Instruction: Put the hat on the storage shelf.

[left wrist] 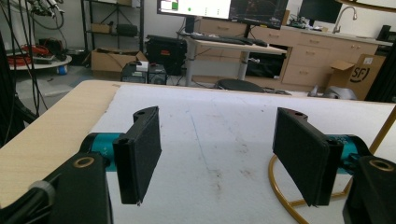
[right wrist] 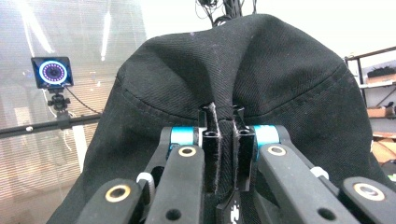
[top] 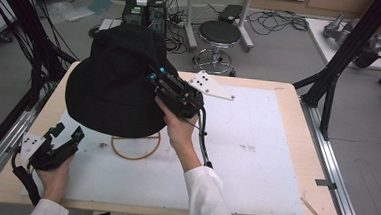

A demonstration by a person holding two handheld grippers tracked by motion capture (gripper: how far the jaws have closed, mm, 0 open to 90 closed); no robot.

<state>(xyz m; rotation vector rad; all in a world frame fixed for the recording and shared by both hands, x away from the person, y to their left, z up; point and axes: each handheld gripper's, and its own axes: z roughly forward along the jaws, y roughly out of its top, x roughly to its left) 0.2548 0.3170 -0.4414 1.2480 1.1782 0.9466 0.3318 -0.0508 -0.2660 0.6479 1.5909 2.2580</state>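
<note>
While the table (top: 285,158) carries a white foam sheet (top: 255,156) over most of its wooden top, a black bucket hat (top: 112,87) is held up above the sheet's far left part, clear of the surface. The hat is tilted: its crown points up and toward the table's far edge, and its brim hangs down toward the near edge, spreading widest roughly from the left side toward the middle. Under the brim's near rim, a gold wire ring (top: 136,147) lies on the foam, part of a thin stand whose stem rises at the side in the left gripper view; the hat covers the ring's far part in the high view.

The right hand-held gripper (top: 157,80) reaches in from the near side toward the far left, and its jaws are pressed together on a fold of the hat's fabric at the right side of the crown; in the right gripper view the cloth bunches into a crease between the two pads. The left hand-held gripper (top: 69,132) sits low at the table's near left corner, jaws spread wide with nothing between them, aimed toward the far edge, well apart from the hat.
</note>
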